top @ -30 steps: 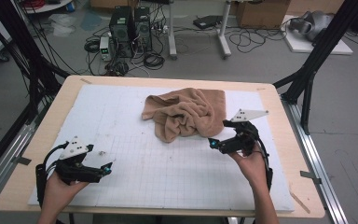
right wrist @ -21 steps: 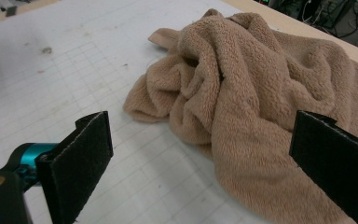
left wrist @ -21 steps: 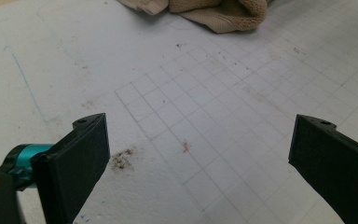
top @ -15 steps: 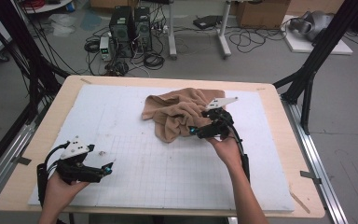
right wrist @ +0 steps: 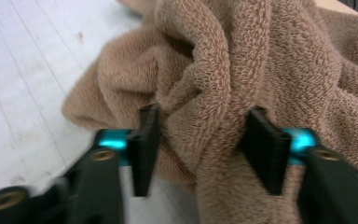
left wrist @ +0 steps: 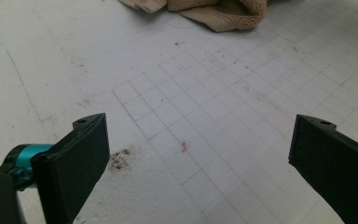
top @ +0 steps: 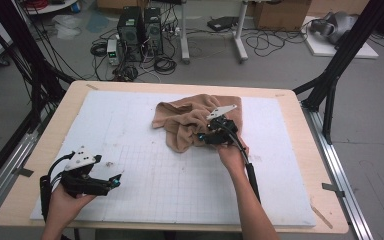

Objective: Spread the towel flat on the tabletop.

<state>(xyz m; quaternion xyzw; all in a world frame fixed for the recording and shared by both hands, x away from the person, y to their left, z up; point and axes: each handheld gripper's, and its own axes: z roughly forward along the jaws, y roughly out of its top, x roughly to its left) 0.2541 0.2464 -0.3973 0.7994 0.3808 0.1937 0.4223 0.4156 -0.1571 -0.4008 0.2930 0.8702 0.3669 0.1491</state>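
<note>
Brown towel [top: 187, 125] lies crumpled mid-desk [top: 280, 105]. Right hand-held gripper [right wrist: 200, 140], jaws just closing, is pinched on a thick fold; one layer is better isolated before lifting. Left hand-held gripper [left wrist: 196, 154] is held apart, idle.

Your high view was evenly and softly lit from overhead, with no hard shadows on the white mat [top: 145, 125] of the table [top: 285, 102]; only faint, diffuse shade lay under each hand-held gripper. The picture was slightly soft and grainy, and the floor beyond looked dimmer and greyer. In your left gripper view the mat was bright, nearly washed out at the upper left, and the near black jaws were out of focus. In your right gripper view the towel [right wrist: 279, 70] showed its loops sharply at the centre, while the jaws and the lower edge were smeared by motion blur.
</note>
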